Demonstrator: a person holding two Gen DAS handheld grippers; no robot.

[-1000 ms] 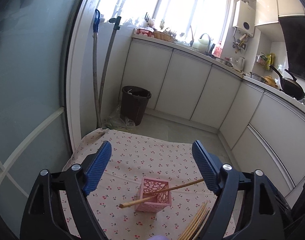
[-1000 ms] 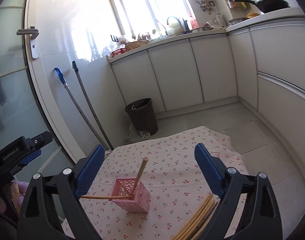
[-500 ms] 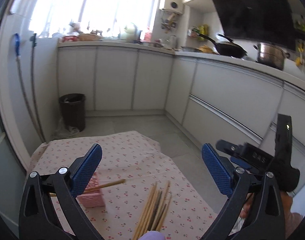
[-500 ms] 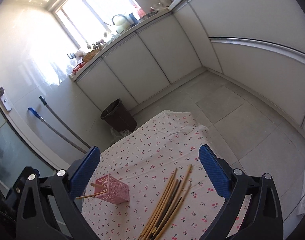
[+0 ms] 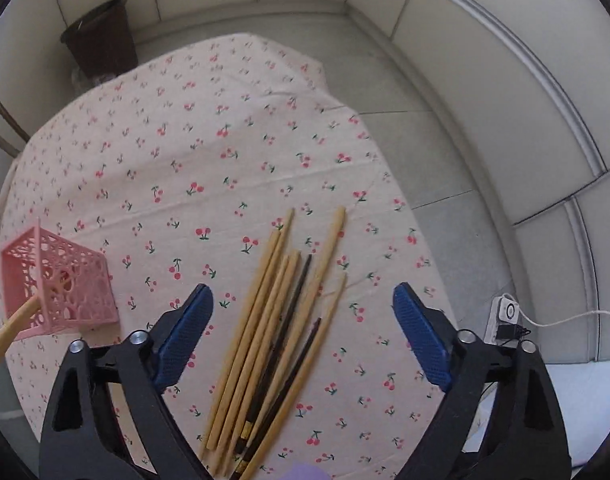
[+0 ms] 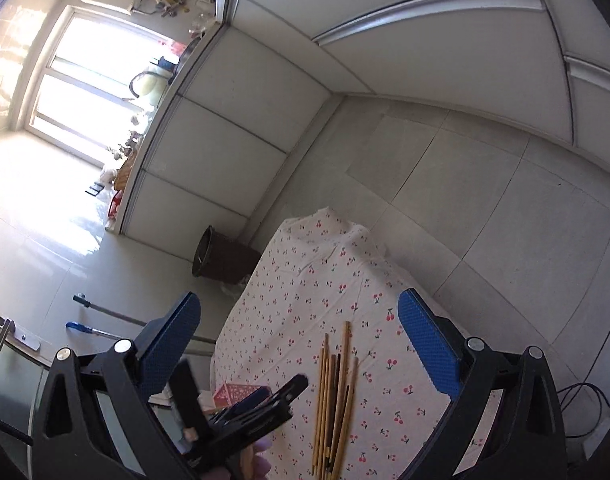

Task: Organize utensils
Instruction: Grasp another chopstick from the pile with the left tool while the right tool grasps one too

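Note:
A bundle of several wooden and dark chopsticks point(image 5: 281, 320) lies on the cherry-print tablecloth point(image 5: 225, 140). My left gripper point(image 5: 303, 320) points steeply down over the bundle. Its jaws are closing, with the chopsticks between the blue pads but untouched. A pink lattice basket point(image 5: 61, 284) stands to the left with a light chopstick point(image 5: 9, 332) sticking out of it. My right gripper point(image 6: 301, 340) is open and holds nothing, tilted over the cloth point(image 6: 305, 280) above the same chopsticks point(image 6: 337, 392). The left tool's black frame point(image 6: 249, 416) partly hides the basket point(image 6: 237, 394).
A brown bin point(image 5: 99, 36) stands on the tiled floor beyond the table's far edge, also visible from the right wrist point(image 6: 221, 258). A white power strip with a cable point(image 5: 505, 316) lies on the floor to the right. White cabinets line the walls. Two mop handles point(image 6: 105, 312) lean at left.
The left gripper has swung from facing the kitchen down over the chopstick bundle, leaving the basket at its left. The right gripper's view has rolled and dropped closer to the table.

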